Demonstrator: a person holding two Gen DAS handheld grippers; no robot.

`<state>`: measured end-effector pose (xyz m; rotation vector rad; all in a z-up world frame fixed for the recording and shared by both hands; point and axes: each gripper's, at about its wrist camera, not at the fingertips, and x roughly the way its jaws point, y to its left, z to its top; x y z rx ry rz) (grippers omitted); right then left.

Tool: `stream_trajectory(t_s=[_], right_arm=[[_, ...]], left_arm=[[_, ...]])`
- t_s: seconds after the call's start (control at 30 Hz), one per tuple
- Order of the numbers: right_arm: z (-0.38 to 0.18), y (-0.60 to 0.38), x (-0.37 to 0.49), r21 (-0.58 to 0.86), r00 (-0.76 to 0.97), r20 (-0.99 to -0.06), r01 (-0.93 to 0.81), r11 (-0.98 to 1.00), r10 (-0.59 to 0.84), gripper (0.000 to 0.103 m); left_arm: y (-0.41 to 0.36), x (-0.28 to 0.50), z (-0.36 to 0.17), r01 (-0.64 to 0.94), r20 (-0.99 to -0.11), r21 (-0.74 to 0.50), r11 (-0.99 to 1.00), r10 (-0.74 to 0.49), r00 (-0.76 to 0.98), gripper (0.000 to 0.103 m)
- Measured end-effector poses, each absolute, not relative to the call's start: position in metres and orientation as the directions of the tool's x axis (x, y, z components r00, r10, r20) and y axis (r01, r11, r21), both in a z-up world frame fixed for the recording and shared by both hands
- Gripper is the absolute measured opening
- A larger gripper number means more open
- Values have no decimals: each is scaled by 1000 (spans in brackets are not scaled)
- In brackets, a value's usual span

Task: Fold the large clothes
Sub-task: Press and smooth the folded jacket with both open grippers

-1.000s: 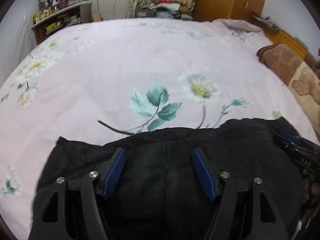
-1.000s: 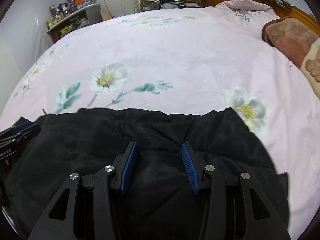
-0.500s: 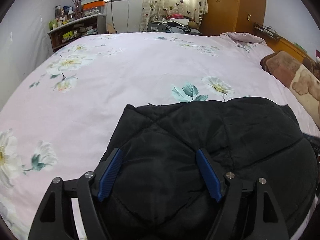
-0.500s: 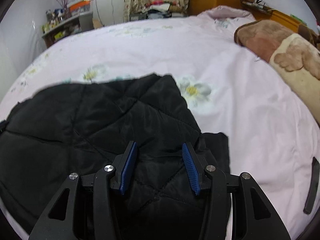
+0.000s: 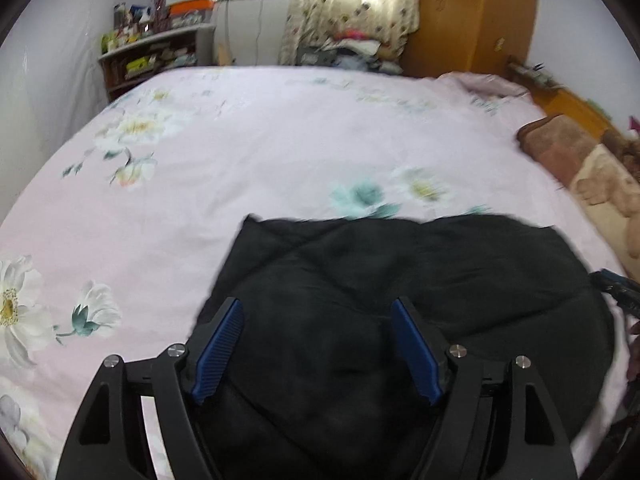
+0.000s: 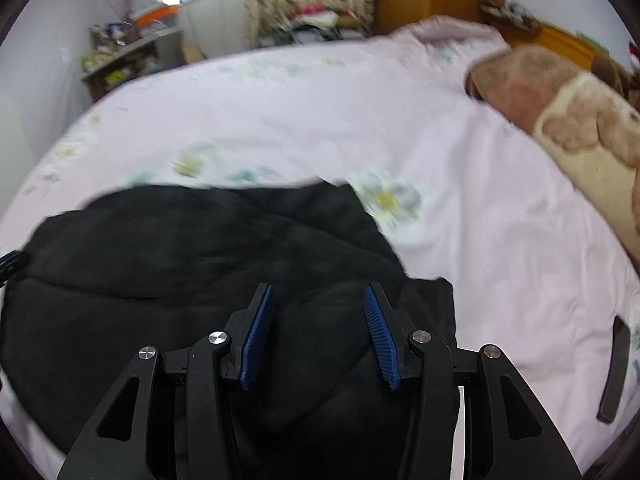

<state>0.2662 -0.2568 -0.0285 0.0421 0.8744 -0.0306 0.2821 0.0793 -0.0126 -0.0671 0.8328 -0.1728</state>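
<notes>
Floral-sheeted bed (image 5: 280, 140) under black garment (image 5: 400, 280), seemingly folded

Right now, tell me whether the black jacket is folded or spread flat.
Folded: the black jacket lies doubled in a compact bundle on the bed sheet, a lower layer sticking out.

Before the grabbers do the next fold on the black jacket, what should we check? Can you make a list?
1. Jacket lying on the bed: ok.
2. Left gripper free: ok; its jaws are closing, the jacket lies below them, nothing looks pinched.
3. Right gripper free: ok; its jaws are apart, nothing looks pinched.
4. Edges lined up: not ok; a flap sticks out on the right.
5. Near edge tidy: cannot tell; hidden behind the grippers.
6. Dark strip clear of the jacket: ok.
</notes>
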Motion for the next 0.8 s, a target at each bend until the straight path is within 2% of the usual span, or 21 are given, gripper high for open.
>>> stream_trajectory(t_s=[0.1, 0.2, 0.27, 0.4, 0.57, 0.8], right_arm=[[-9, -219, 249, 51, 668, -741, -48, 998, 70, 47], [-17, -186, 243, 80, 643, -753, -121, 989, 140, 47], [-35, -176, 249, 58, 618, -776, -129, 990, 126, 47], [-65, -186, 262, 116, 570, -805, -119, 986, 164, 48], [-79, -183, 267, 98, 540, -827, -135, 986, 156, 48], [-81, -183, 265, 106, 540, -827, -124, 987, 157, 48]], left_arm=[[48, 260, 3, 206, -700, -171, 964, -266, 663, 77], [14, 252, -7, 287, -710, -191, 939, -334, 620, 77], [-1, 257, -30, 288, -753, -181, 940, -321, 574, 78], [-3, 269, -56, 266, -765, -193, 944, -315, 562, 78], [-15, 272, -64, 274, -783, -148, 950, -282, 555, 79], [-15, 266, -57, 274, -781, -150, 950, -284, 556, 78]])
